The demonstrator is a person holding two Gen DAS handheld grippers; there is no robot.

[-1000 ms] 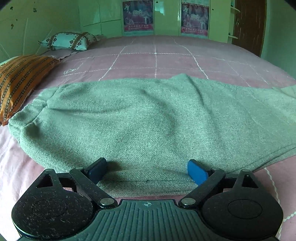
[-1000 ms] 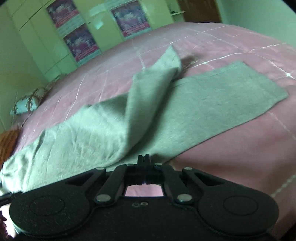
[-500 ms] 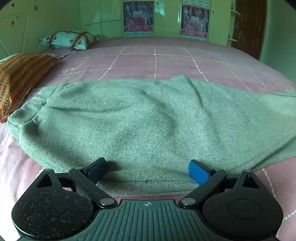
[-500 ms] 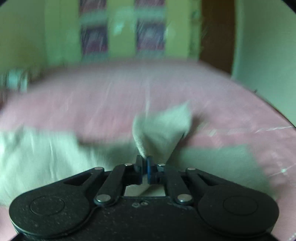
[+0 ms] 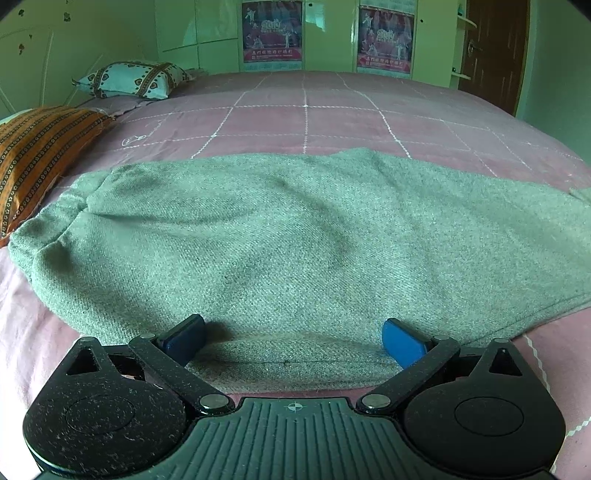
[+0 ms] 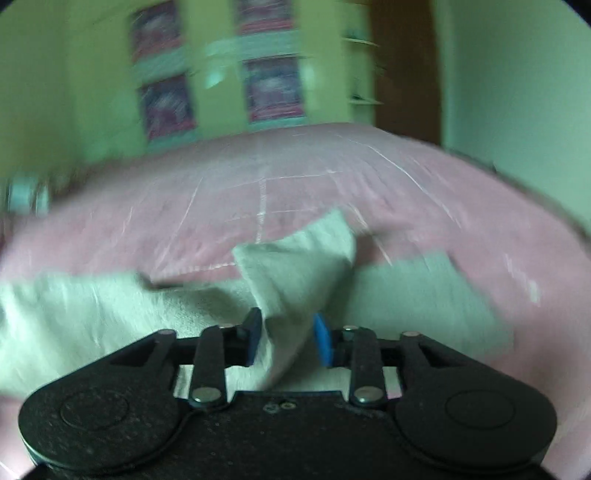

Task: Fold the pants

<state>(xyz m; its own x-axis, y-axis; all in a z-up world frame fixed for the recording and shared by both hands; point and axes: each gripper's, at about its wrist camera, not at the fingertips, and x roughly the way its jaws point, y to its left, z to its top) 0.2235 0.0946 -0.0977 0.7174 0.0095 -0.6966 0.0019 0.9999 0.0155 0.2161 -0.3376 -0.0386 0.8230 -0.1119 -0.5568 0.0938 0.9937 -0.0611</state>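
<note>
On the pink quilted bed [image 5: 332,110], the grey-green pants [image 5: 277,236] lie spread flat. The left tool [image 5: 293,341] is spread wide and still opening, its blue pads straddling the near hem without pressing it. The right tool [image 6: 284,338] is opening, a raised fold of the pants [image 6: 295,273] loose between its pads.

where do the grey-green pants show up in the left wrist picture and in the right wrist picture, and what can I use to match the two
Left wrist: the pants lie flat across the middle, edge to edge, just beyond the left gripper.
Right wrist: blurred, across the lower middle, one fold raised between the opening jaws of the right gripper.
Shared landmark: the two posters behind the pink bed.
</note>
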